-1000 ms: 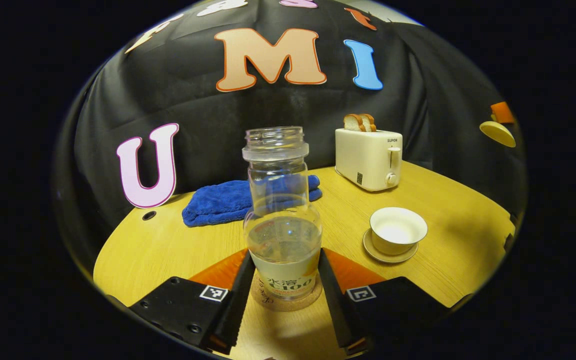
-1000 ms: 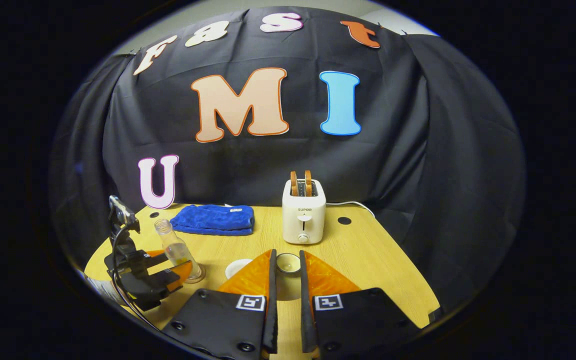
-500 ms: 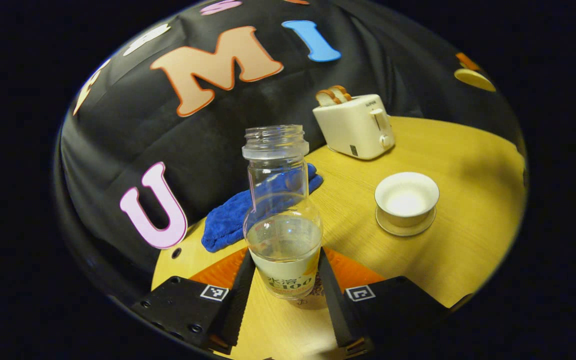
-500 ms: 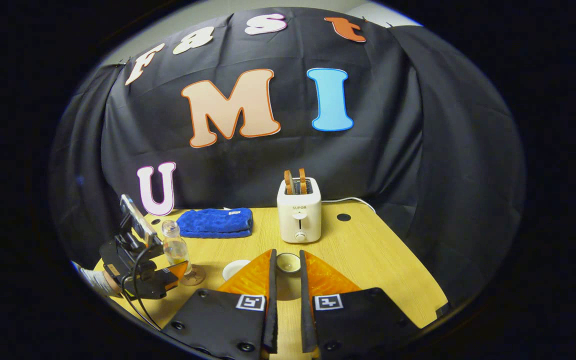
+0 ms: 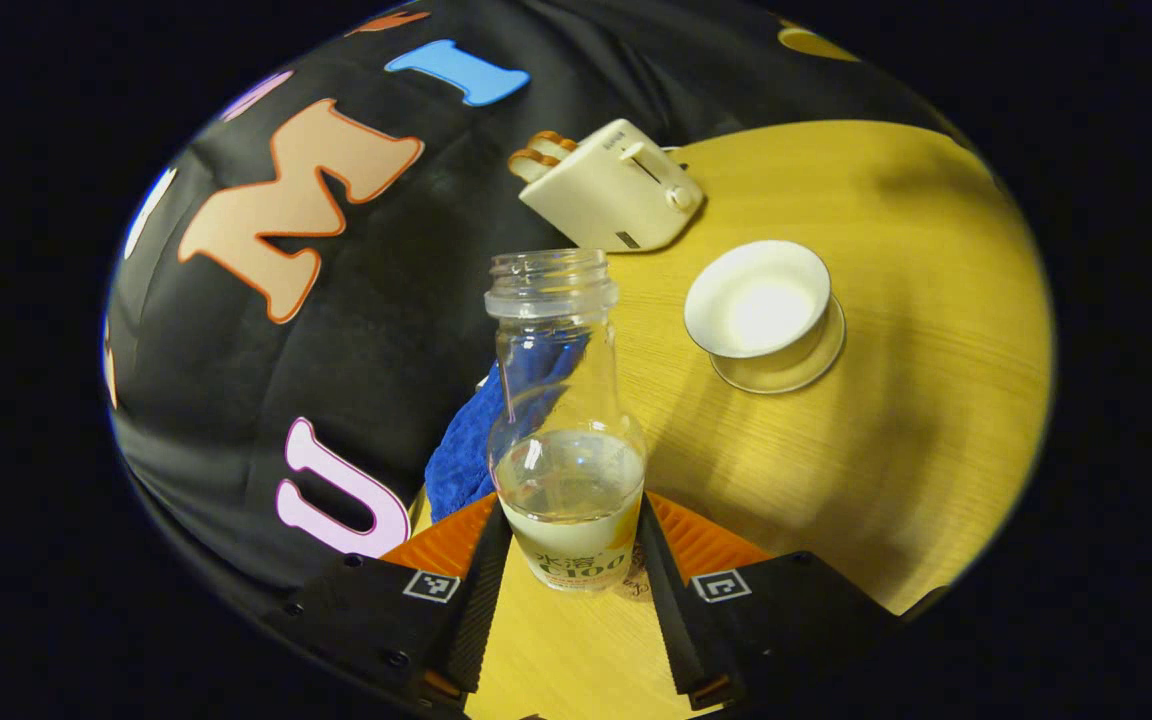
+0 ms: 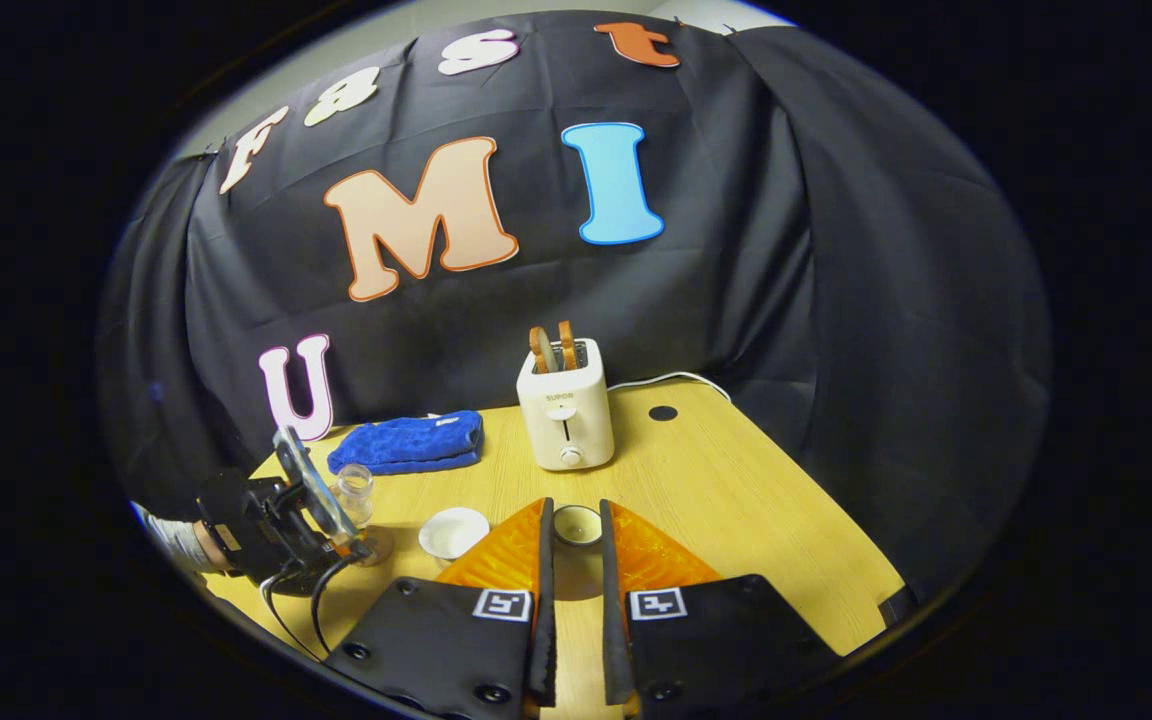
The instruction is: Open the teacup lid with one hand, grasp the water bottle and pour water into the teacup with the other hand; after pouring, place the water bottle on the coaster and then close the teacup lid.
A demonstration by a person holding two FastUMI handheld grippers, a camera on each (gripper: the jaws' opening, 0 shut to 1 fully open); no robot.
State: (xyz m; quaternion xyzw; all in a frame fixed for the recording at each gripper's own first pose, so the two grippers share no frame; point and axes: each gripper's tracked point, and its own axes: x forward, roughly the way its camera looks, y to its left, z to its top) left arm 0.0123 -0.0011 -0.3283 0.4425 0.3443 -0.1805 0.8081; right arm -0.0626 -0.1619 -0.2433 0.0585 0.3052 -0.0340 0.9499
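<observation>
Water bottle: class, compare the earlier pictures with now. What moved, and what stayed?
The water bottle, gripped by the left gripper, has lifted off its coaster and is tilting toward the open teacup. The right gripper still holds the lid up; toaster and blue cloth are unmoved.

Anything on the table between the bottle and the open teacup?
No. In the left gripper view, only bare table lies between the water bottle and the teacup.

The water bottle (image 5: 566, 420), clear, capless and partly filled, is raised just above the cork coaster (image 5: 636, 580) and leans toward the teacup (image 5: 758, 312). The white teacup stands open on its saucer (image 5: 806, 365), right of the bottle. Its lid (image 6: 577, 524) is held aloft, away from the teacup.
</observation>
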